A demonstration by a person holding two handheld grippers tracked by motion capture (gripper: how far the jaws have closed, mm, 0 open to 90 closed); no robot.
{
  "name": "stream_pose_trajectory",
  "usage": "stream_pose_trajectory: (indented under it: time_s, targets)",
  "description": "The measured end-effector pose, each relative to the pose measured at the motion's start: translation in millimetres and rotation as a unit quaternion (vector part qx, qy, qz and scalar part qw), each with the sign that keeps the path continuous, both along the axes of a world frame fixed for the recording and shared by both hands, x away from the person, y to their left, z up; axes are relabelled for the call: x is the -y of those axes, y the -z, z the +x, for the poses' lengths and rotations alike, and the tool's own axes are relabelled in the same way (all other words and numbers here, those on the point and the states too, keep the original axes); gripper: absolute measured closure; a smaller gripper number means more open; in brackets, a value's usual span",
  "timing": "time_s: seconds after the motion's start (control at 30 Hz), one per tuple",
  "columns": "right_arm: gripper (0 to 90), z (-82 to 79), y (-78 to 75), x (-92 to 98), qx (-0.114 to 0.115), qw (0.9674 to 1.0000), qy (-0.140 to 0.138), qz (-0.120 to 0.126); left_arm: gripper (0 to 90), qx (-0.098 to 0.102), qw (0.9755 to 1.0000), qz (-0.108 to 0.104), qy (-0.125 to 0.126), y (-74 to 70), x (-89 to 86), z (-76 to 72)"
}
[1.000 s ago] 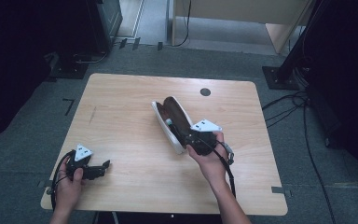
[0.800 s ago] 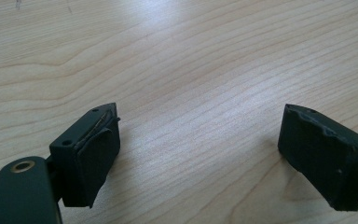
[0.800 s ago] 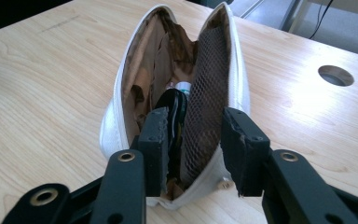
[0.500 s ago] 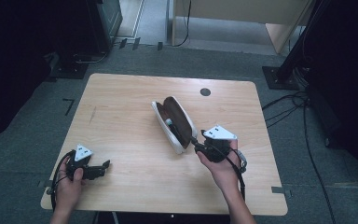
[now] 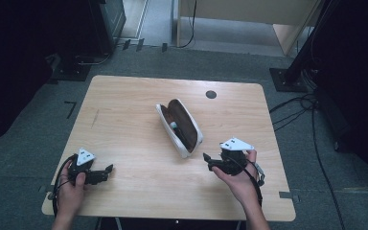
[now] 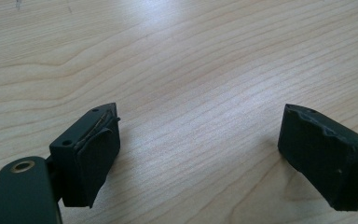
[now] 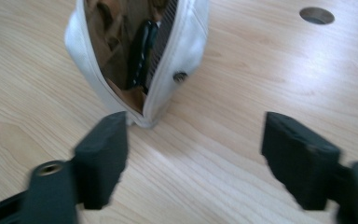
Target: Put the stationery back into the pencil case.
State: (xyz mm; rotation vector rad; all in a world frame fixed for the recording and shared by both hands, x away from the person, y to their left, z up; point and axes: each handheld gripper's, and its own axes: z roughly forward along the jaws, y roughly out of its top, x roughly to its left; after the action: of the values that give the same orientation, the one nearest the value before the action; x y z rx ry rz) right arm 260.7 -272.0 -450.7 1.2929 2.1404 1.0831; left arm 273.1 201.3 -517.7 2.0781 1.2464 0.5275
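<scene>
Right claw has just been opening, nothing between jaws; backed off from open white pouch with brown lining, now toward right front edge of light wooden bench. Pouch mid-bench, released. Left claw apart, idle near front left corner.

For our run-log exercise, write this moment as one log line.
right gripper: jaws just opened, nothing between them, beside pouch end | pouch: unzipped, lying on table | left gripper: open, empty, near table's front-left corner
</scene>
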Motion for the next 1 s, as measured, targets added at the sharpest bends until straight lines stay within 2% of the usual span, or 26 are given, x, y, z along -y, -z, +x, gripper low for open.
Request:
stream_pose_trajectory:
  time_s: [0.07,0.13,0.17,0.37,0.6,0.87,1.0]
  targets:
    - [11.5,-3.3,3.0,3.0,-0.001,1.0,0.001,-0.006,13.0,0.0,1.0,0.0,0.0,0.0,0.0,0.0]
    - [0.5,-5.7,5.9,8.2,0.0,1.0,0.006,-0.006,13.0,0.0,1.0,0.0,0.0,0.0,0.0,0.0]
    - [0.0,-6.4,6.9,10.3,-0.002,1.0,0.006,-0.004,13.0,0.0,1.0,0.0,0.0,0.0,0.0,0.0]
    - [0.0,-14.2,16.5,29.0,-0.003,0.9995,0.03,0.0,13.0,0.0,1.0,0.0,0.0,0.0,0.0,0.0]
    - [0.0,-23.9,28.7,50.5,-0.009,0.9982,0.055,-0.024,13.0,0.0,1.0,0.0,0.0,0.0,0.0,0.0]
    - [0.0,-35.4,44.8,78.4,-0.026,0.996,0.084,-0.019,13.0,0.0,1.0,0.001,0.0,0.0,0.0,0.0]
    - [0.0,-38.5,56.6,93.0,-0.039,0.9937,0.104,-0.016,13.0,0.0,1.0,0.001,0.001,-0.1,-0.1,0.0]
